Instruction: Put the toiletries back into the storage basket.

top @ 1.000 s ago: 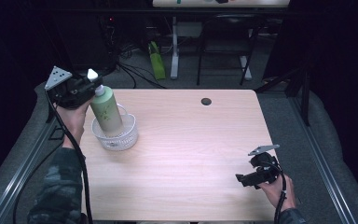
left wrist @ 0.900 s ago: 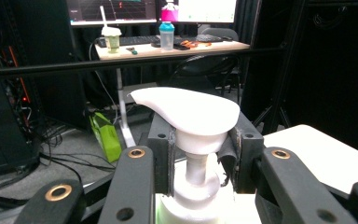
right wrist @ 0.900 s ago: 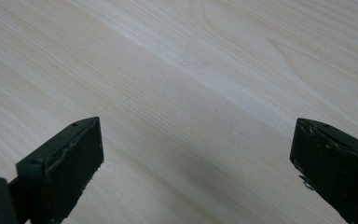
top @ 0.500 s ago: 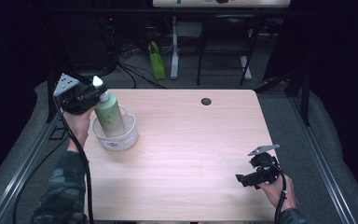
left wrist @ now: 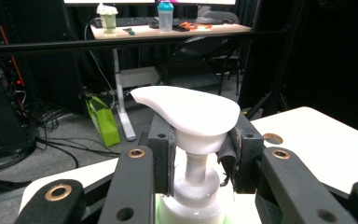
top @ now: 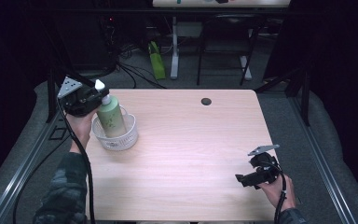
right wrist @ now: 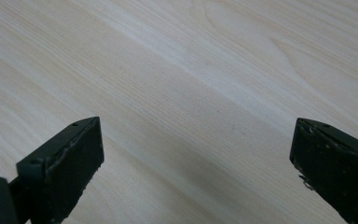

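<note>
- Left gripper (top: 94,95) is up by the tabletop's (top: 191,154) left edge, near the far left corner, and it's clamped on the neck of the green pump bottle (top: 110,117).
- In the left gripper view you can see it plainly: both jaws press on the bottle's white pump (left wrist: 189,114), one each side of the stem, right under the broad white head.
- The bottle is standing inside the white mesh basket (top: 121,140), leaning a touch, its lower part down behind the basket's wall and its upper part sticking out above the rim.
- Basket sits on the tabletop close to the left edge, nearer the far side than the near one.
- The person's left hand (top: 80,126) wraps the gripper from below, sleeve running down to the near left corner, cable trailing along the arm.
- Over on the other side, right gripper (top: 243,178) is low over the near right corner, held in the right hand (top: 275,189).
- Its jaws stand wide apart in the right gripper view, with bare pale wood between them.
- A small dark round grommet (top: 206,101) sits in the tabletop near the far edge, well away from both grippers.
</note>
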Demonstrator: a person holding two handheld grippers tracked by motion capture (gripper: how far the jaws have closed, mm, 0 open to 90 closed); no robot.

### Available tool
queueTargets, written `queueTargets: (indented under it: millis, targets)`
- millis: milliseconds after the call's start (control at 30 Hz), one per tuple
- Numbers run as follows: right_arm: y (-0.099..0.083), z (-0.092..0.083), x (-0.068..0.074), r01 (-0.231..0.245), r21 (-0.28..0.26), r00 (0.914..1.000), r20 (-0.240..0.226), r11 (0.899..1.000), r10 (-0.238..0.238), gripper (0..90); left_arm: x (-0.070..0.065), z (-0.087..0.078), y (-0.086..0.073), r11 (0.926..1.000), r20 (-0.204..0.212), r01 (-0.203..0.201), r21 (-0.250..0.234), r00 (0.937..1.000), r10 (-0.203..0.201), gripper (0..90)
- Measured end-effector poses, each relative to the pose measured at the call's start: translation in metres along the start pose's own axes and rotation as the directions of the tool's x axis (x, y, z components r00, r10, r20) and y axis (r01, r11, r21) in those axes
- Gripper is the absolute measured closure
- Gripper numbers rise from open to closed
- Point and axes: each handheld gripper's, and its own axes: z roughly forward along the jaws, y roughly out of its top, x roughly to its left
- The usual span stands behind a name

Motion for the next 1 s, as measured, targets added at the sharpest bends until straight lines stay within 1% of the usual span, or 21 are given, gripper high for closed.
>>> queueTargets:
  millis: [167, 300, 500, 600, 700, 900, 1000]
  targets:
    - [0.000, 0.000, 0.000, -0.001, -0.001, 1.0000, -0.001, 1.000, 0.001, 2.3, 0.000, 0.002, -0.004, 0.9999, 0.000, -0.003, 0.011, 1.0000, 0.003, 67.3]
    - [0.000, 0.000, 0.000, -0.001, -0.002, 1.0000, -0.001, 1.000, 0.001, 2.4, 0.000, 0.003, -0.006, 0.9997, -0.011, -0.007, 0.023, 0.9999, 0.007, 67.3]
    - [0.000, 0.000, 0.000, -0.003, -0.004, 1.0000, -0.003, 1.000, 0.003, 2.5, 0.003, 0.002, -0.009, 0.9996, -0.019, 0.008, 0.028, 0.9998, -0.007, 67.3]
    - [0.000, -0.001, 0.000, -0.003, -0.006, 1.0000, -0.004, 1.000, 0.003, 2.5, 0.003, 0.002, -0.010, 0.9995, -0.017, 0.009, 0.031, 0.9998, -0.008, 67.3]
    - [0.000, -0.001, 0.000, -0.003, -0.006, 1.0000, -0.003, 1.000, 0.003, 2.5, 0.002, 0.004, -0.012, 0.9989, -0.016, 0.007, 0.045, 0.9999, -0.006, 67.3]
    - [0.000, -0.001, 0.000, -0.006, -0.007, 1.0000, -0.004, 1.000, 0.006, 2.7, 0.004, 0.005, -0.015, 0.9988, -0.020, 0.009, 0.049, 0.9998, -0.008, 67.3]
    - [0.000, -0.001, 0.000, -0.005, -0.006, 1.0000, -0.003, 1.000, 0.005, 2.8, 0.004, 0.004, -0.016, 0.9992, -0.018, 0.013, 0.039, 0.9998, -0.012, 67.3]
